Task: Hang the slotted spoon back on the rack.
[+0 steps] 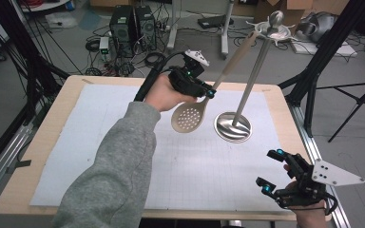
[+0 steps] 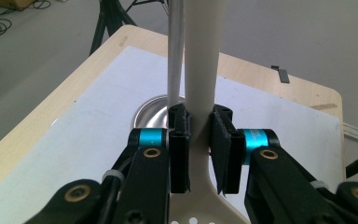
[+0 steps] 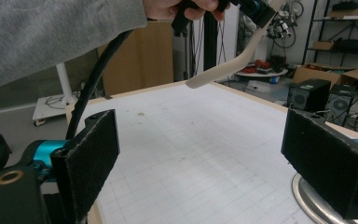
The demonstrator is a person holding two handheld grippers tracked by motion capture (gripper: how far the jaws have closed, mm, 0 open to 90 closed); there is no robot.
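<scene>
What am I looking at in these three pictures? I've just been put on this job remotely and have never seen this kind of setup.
There is no robot arm here: a person holds a two-jaw tool in each hand. The high view looks down on the table from above the person. The other two pictures come from cameras riding on the tools, looking along their black jaws.

The left gripper is shut on the handle of a beige slotted spoon, lifted clear of the table. The left gripper view shows its pads pressing the handle from both sides.

The right gripper, near the table's front right corner, stands open and empty.

On the white gridded sheet stands a metal utensil rack: a round base, a slanting pole and hooks on top.
</scene>
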